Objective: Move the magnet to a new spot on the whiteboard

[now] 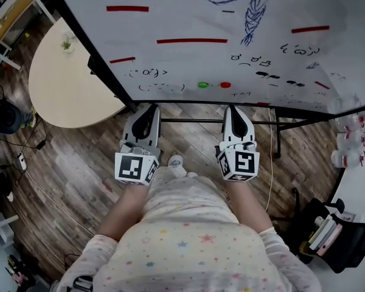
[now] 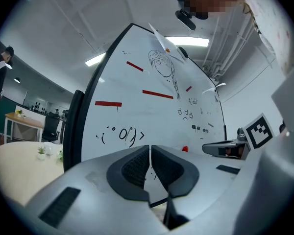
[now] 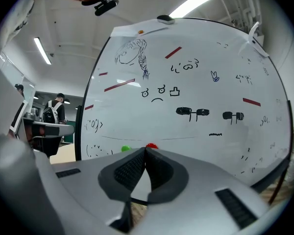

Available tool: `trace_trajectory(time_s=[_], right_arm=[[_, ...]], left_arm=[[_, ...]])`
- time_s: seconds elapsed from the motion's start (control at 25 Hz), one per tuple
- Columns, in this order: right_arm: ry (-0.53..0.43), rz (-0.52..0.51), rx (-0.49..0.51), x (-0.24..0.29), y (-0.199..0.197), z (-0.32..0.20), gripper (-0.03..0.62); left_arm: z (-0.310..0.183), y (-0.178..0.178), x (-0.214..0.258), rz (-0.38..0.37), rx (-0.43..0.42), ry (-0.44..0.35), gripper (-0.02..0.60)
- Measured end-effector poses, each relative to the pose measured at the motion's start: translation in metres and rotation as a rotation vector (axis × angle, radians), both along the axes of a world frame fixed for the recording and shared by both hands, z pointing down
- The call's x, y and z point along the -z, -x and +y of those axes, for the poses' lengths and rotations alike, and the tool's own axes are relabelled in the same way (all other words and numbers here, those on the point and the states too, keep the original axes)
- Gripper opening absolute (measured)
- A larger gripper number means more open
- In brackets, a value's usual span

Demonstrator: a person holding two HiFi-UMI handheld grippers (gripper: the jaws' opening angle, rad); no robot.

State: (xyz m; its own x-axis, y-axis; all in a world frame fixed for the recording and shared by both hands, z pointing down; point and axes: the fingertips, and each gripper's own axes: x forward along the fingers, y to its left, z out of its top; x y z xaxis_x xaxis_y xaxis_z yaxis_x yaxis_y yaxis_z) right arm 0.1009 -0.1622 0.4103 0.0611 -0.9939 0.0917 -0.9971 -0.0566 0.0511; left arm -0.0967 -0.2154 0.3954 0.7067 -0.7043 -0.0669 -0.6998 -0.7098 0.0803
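A red round magnet (image 1: 225, 84) and a green round magnet (image 1: 202, 84) stick side by side near the bottom edge of the whiteboard (image 1: 188, 17). Both grippers hang below the board's lower edge, pointing at it and touching nothing. My left gripper (image 1: 151, 109) is shut and empty, below and left of the green magnet. My right gripper (image 1: 233, 109) is shut and empty, just under the red magnet. The right gripper view has the red magnet (image 3: 151, 146) right above the shut jaw tips (image 3: 145, 151) and the green magnet (image 3: 125, 149) a little left. The left gripper view shows the red magnet (image 2: 185, 149).
Red strips (image 1: 191, 41) and marker doodles cover the board. A round beige table (image 1: 67, 84) stands to the left. The board's dark stand bars (image 1: 280, 123) cross the wooden floor. White bottles (image 1: 350, 142) and a black bag (image 1: 334, 236) sit at the right. A person with a backpack (image 3: 54, 112) stands far off.
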Motion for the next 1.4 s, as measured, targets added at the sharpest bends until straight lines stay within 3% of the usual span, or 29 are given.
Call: trace_trajectory(time_s=[0.76,1.4], right_arm=[[-0.036,-0.014,0.08,0.02,-0.014,0.028,0.0],[-0.064,-0.036,0.085,0.029,-0.021,0.058,0.0]], left_arm=[[0.047,-0.005,0.015,-0.023,0.074,-0.032,0.021],[0.074,-0.007,0.019,-0.032,0.08,-0.039,0.021]])
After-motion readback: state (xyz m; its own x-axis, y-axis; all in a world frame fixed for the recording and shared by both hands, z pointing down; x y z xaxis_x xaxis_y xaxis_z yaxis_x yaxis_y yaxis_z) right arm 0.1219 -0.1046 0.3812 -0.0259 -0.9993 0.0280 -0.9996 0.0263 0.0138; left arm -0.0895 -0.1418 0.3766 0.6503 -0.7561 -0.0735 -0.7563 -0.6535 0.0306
